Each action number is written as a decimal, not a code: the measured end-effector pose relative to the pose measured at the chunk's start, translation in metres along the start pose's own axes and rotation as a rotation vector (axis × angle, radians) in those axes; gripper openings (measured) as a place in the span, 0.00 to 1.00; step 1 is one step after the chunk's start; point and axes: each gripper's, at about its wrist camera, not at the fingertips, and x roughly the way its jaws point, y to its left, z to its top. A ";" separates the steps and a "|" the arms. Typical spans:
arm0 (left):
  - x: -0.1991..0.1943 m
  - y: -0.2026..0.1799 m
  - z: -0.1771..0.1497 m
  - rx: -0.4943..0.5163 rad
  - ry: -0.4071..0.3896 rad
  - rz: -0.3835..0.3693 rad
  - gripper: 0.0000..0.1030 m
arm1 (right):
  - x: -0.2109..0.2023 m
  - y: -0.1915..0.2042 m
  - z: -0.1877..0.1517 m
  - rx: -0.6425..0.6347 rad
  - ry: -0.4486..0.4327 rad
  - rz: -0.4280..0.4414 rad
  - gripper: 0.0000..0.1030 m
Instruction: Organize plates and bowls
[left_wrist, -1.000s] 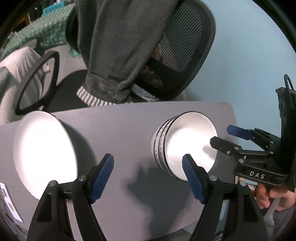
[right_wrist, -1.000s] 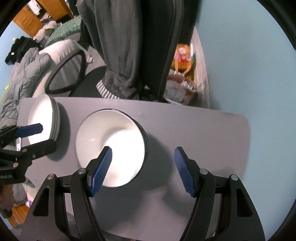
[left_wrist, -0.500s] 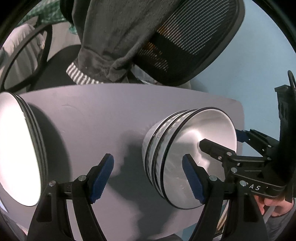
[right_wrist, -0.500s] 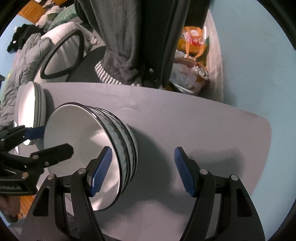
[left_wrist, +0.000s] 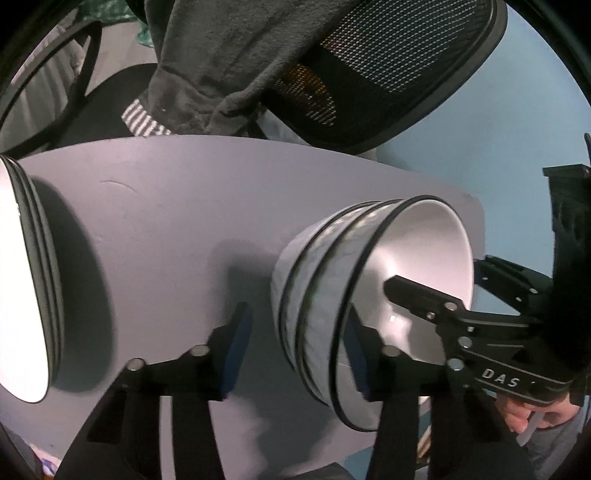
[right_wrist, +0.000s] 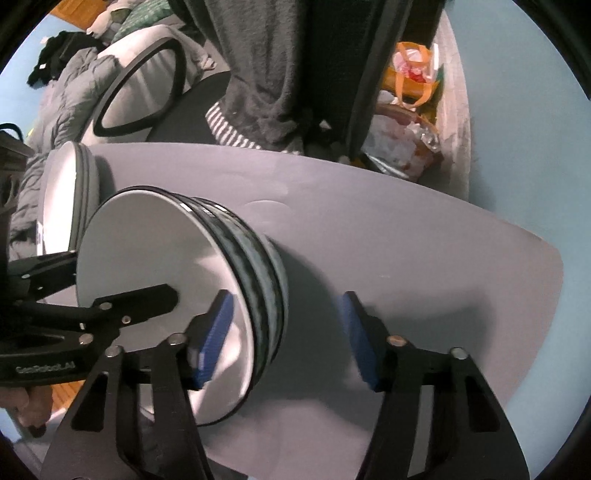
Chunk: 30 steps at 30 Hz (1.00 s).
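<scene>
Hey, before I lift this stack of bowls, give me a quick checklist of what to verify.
1. Bowl stack wall between the left gripper jaws, which have just been closing: ok.
2. Wall between the right gripper jaws, also just closing: ok.
3. Firm grip on the wall: not ok, a gap remains outside it at both grippers.
4. Bowls nested evenly: ok.
5. Plate stack apart from the bowls: ok.

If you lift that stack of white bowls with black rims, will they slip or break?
The stack of white bowls with black rims looks glossy, probably ceramic, so it may slip on the pads and chip if dropped. Several nested bowls likely weigh a lot. With the left gripper and right gripper straddling opposite walls, it should stay steadier.
</scene>
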 end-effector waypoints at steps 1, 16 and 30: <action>0.001 0.000 0.001 -0.001 0.001 -0.009 0.36 | 0.000 0.001 0.001 -0.004 0.004 0.006 0.47; -0.008 0.006 -0.008 0.022 -0.007 0.021 0.25 | -0.001 0.019 0.003 -0.034 0.005 -0.022 0.24; -0.028 0.068 -0.064 0.019 0.029 0.071 0.23 | 0.024 0.083 -0.021 -0.042 0.034 0.030 0.21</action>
